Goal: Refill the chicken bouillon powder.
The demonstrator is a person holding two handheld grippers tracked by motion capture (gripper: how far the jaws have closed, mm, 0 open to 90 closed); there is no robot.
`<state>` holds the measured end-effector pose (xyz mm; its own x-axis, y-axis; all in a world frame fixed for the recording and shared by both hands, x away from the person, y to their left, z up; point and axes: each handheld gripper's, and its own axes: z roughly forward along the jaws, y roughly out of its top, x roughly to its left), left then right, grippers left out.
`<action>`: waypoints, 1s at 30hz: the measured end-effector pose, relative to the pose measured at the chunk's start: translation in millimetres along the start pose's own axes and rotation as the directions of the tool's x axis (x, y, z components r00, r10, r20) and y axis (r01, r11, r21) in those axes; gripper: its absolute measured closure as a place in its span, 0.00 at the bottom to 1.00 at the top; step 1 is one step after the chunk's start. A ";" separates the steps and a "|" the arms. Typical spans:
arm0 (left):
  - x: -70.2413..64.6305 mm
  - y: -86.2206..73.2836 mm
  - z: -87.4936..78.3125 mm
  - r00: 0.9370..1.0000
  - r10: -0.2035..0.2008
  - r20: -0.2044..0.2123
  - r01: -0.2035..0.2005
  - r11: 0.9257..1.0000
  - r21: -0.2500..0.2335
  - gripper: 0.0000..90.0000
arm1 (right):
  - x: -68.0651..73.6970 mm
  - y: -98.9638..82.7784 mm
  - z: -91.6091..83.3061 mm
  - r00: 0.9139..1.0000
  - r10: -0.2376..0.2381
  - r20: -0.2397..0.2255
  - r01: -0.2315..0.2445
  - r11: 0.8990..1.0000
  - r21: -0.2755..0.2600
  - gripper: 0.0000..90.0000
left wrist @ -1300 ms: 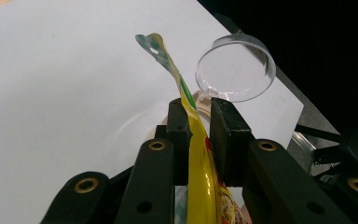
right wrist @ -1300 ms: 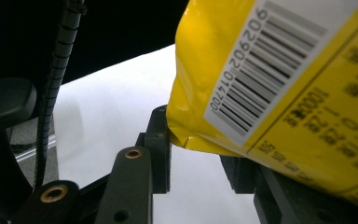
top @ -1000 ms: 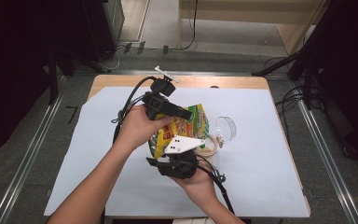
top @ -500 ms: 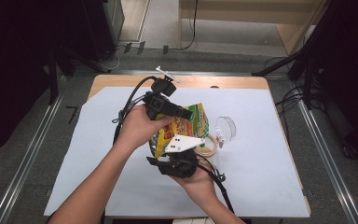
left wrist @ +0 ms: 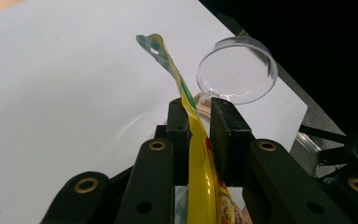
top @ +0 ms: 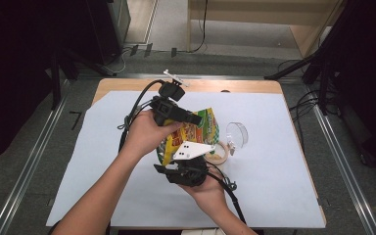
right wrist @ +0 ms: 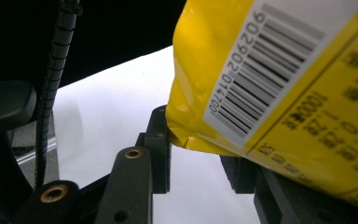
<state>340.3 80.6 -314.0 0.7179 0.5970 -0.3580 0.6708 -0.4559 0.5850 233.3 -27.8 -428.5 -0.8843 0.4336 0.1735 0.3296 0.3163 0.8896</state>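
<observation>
A yellow snack bag (top: pixel 197 133) is held up over the middle of the table between both grippers. My left gripper (top: pixel 196 119) comes in from the left at the bag's top. In the left gripper view its jaws (left wrist: pixel 200 116) are shut on the bag's (left wrist: pixel 201 163) thin upper edge, which sticks out beyond them. My right gripper (top: pixel 187 157), under its grey plate, reaches up from below. In the right gripper view its jaws (right wrist: pixel 196 149) are shut on the lower corner of the bag (right wrist: pixel 284 93), beside the barcode. The bag hides the far pad.
A clear round plastic lid (top: pixel 237 134) stands tilted just right of the bag, also in the left gripper view (left wrist: pixel 237 70). A tan round thing (top: pixel 217 153) lies beneath it. White paper (top: pixel 103 161) covers the wooden table (top: pixel 210 86). Cables trail from both grippers.
</observation>
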 end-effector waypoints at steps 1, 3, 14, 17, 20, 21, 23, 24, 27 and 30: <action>0.1 -0.1 -0.2 1.000 0.000 -0.001 0.000 1.000 0.001 0.87 | 0.2 0.0 0.0 1.000 0.000 -0.001 0.000 1.000 0.001 0.75; 0.1 -0.4 -0.4 1.000 0.000 -0.001 0.000 1.000 0.001 0.87 | 0.5 0.0 0.1 1.000 0.000 -0.001 0.000 1.000 0.004 0.75; 0.6 -1.3 -1.0 1.000 -0.005 -0.002 0.005 1.000 -0.003 0.87 | 0.9 0.3 0.6 1.000 -0.002 -0.001 0.002 1.000 0.006 0.75; 0.5 -1.4 -1.2 1.000 -0.005 -0.003 0.005 1.000 -0.004 0.87 | 1.1 0.4 0.5 1.000 -0.002 -0.002 0.002 1.000 0.005 0.75; 0.6 -1.4 -1.4 1.000 -0.004 -0.003 0.004 1.000 -0.003 0.87 | 1.2 0.4 0.6 1.000 -0.003 -0.002 0.003 1.000 0.004 0.75; 0.6 -1.3 -1.6 1.000 -0.003 -0.004 0.003 1.000 -0.001 0.87 | 1.2 0.5 0.6 1.000 -0.003 -0.002 0.003 1.000 0.004 0.75; 0.6 -1.3 -1.4 1.000 -0.005 -0.004 0.005 1.000 -0.002 0.87 | 1.2 0.4 0.7 1.000 -0.003 -0.002 0.003 1.000 0.004 0.75; 0.6 -1.3 -1.4 1.000 -0.006 -0.004 0.006 1.000 -0.002 0.87 | 1.2 0.4 0.7 1.000 -0.003 -0.002 0.003 1.000 0.004 0.75; 0.6 -1.3 -1.3 1.000 -0.005 -0.003 0.005 1.000 -0.003 0.87 | 1.2 0.5 0.7 1.000 -0.002 -0.001 0.002 1.000 0.004 0.75; 0.7 -1.4 -1.4 1.000 -0.005 -0.003 0.005 1.000 -0.002 0.87 | 1.1 0.5 0.7 1.000 -0.004 0.000 0.004 1.000 0.004 0.75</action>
<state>339.5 82.6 -314.1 0.7142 0.6013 -0.3583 0.6737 -0.4515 0.5851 232.7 -26.6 -428.2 -0.8854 0.4326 0.1702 0.3277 0.3213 0.8885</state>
